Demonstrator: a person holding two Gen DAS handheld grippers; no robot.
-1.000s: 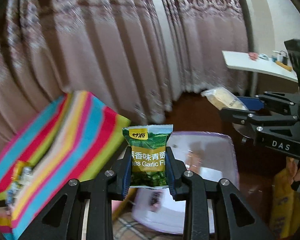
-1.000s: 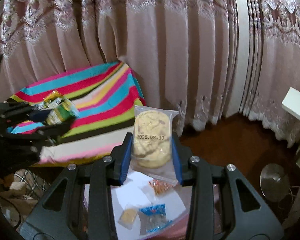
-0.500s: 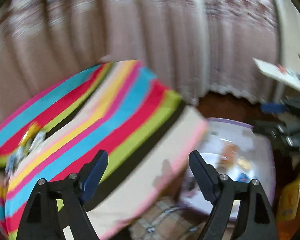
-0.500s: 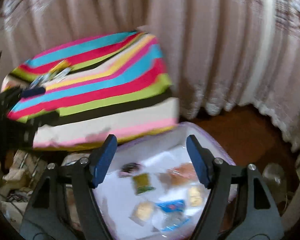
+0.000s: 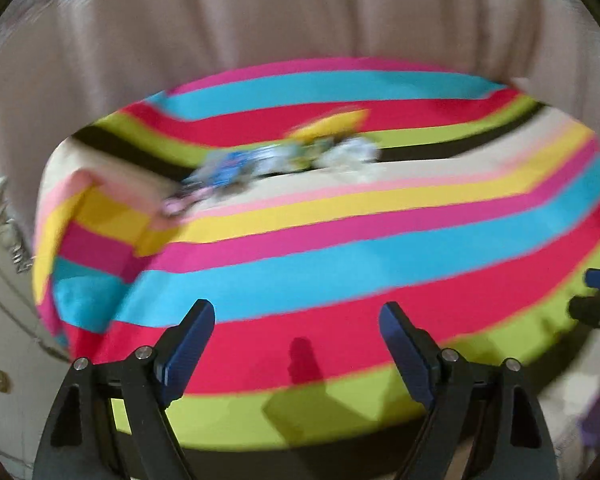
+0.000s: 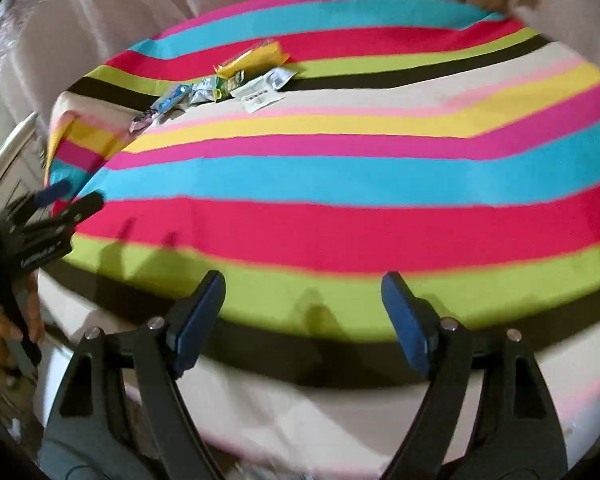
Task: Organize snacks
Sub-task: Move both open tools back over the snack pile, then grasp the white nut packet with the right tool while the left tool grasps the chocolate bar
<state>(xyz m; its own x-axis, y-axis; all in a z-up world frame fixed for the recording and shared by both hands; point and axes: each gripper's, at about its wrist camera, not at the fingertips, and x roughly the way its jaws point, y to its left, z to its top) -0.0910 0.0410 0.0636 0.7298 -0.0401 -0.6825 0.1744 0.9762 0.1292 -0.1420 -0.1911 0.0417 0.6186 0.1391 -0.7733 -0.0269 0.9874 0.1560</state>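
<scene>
A loose pile of small snack packets (image 6: 228, 80) lies near the far left of a table under a striped cloth (image 6: 340, 176). A yellow packet (image 6: 256, 56) sits at the back of the pile and a white one (image 6: 266, 86) at the front. In the left wrist view the pile (image 5: 284, 156) is blurred. My left gripper (image 5: 296, 306) hangs open and empty over the near red stripe, far short of the pile. My right gripper (image 6: 303, 276) has its jaws opening, nothing between them, above the table's near edge. The left gripper (image 6: 60, 200) shows at the left edge of the right wrist view.
Pinkish curtains (image 6: 100, 8) hang close behind the table. A cream cabinet (image 5: 4, 320) stands at its left end. A person's hand (image 6: 4, 328) holds the left gripper's handle. The cloth (image 5: 340, 264) drapes over the near edge.
Both grippers let go of their packets, the green peas and the cookie, and now stand open. Both swung left from the white bin to over the striped table.
</scene>
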